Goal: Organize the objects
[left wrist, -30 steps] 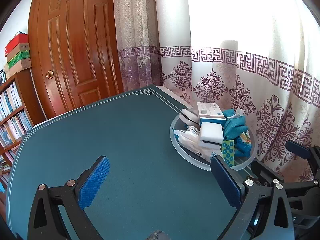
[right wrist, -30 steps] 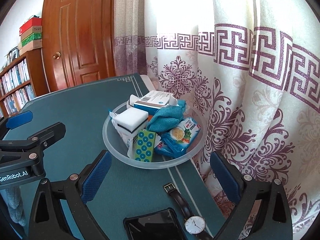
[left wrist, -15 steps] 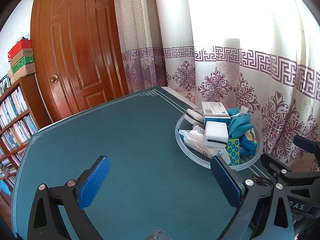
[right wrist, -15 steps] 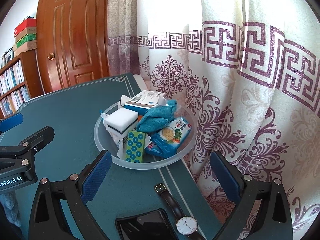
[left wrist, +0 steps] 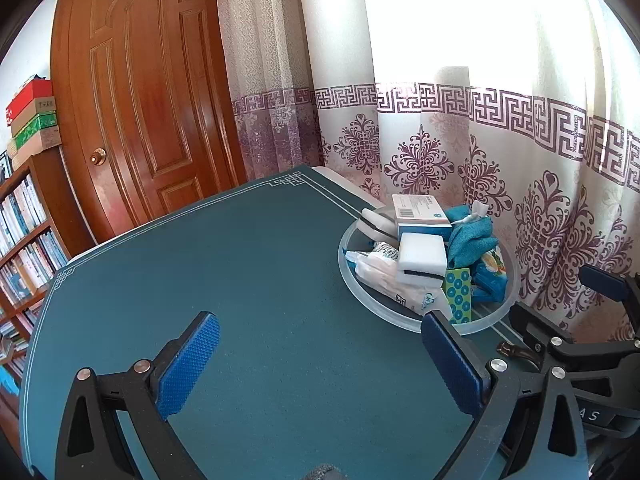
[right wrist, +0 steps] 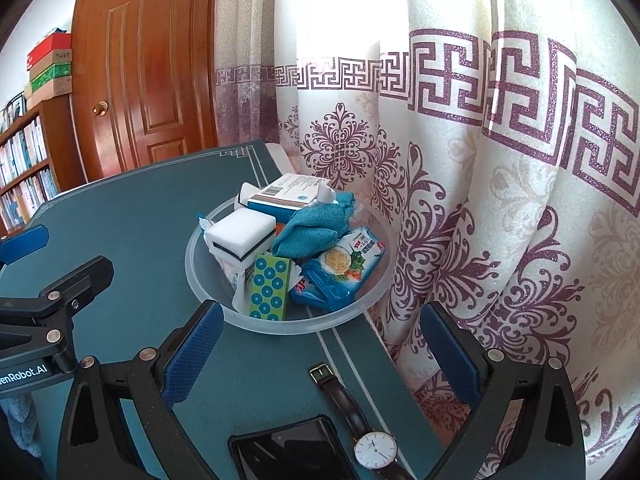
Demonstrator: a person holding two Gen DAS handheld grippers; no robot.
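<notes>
A clear round bowl [right wrist: 208, 280] stands at the table's right edge, piled with a white sponge [right wrist: 244, 234], a teal cloth [right wrist: 312, 228], a blue-and-white box [right wrist: 288, 196], a blue snack pack [right wrist: 340, 264] and a green dotted box [right wrist: 270, 286]. The bowl also shows in the left wrist view [left wrist: 360, 292]. A wristwatch [right wrist: 360, 424] and a black phone [right wrist: 292, 452] lie on the table just before the bowl. My right gripper [right wrist: 320, 344] is open and empty above them. My left gripper [left wrist: 316, 360] is open and empty over the table, left of the bowl.
The teal table [left wrist: 240, 280] has a white border line. A patterned curtain [right wrist: 480, 200] hangs right behind the bowl and the table's right edge. A wooden door [left wrist: 148, 100] and a bookshelf [left wrist: 24, 232] stand beyond the far side.
Both grippers have drawn back a little from the bowl and turned slightly; the watch and phone show more fully in the right wrist view. Both stay open and empty.
</notes>
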